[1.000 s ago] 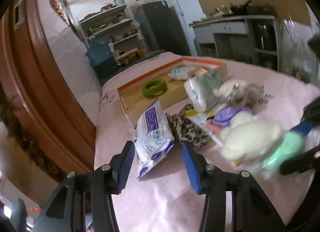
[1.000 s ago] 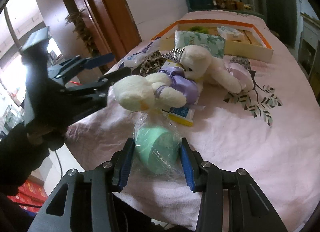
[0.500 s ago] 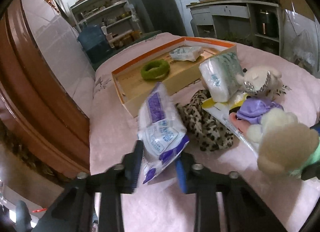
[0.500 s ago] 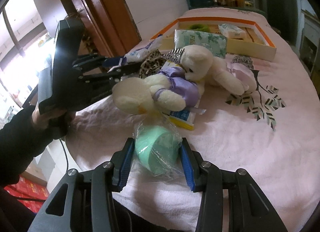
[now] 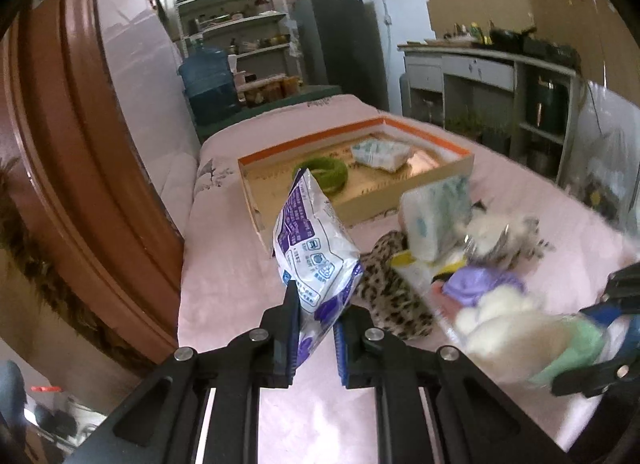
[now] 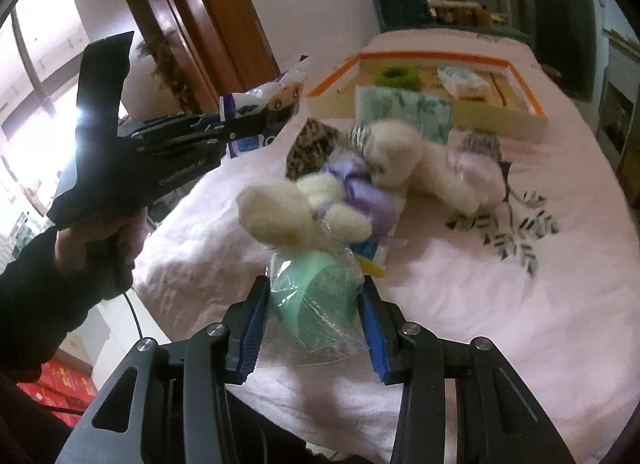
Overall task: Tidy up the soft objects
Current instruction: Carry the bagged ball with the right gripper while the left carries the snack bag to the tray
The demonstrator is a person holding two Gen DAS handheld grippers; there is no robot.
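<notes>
Left tongs, jaws just closing, clamp the purple-white packet, raised above the bed; its print is illegible. Right tongs grip the bagged green item, near edge.

We see a white and purple packet upright, lifted off the pink bed. A mint green soft piece in clear wrap touches a cream plush bear with a purple bow.
</notes>
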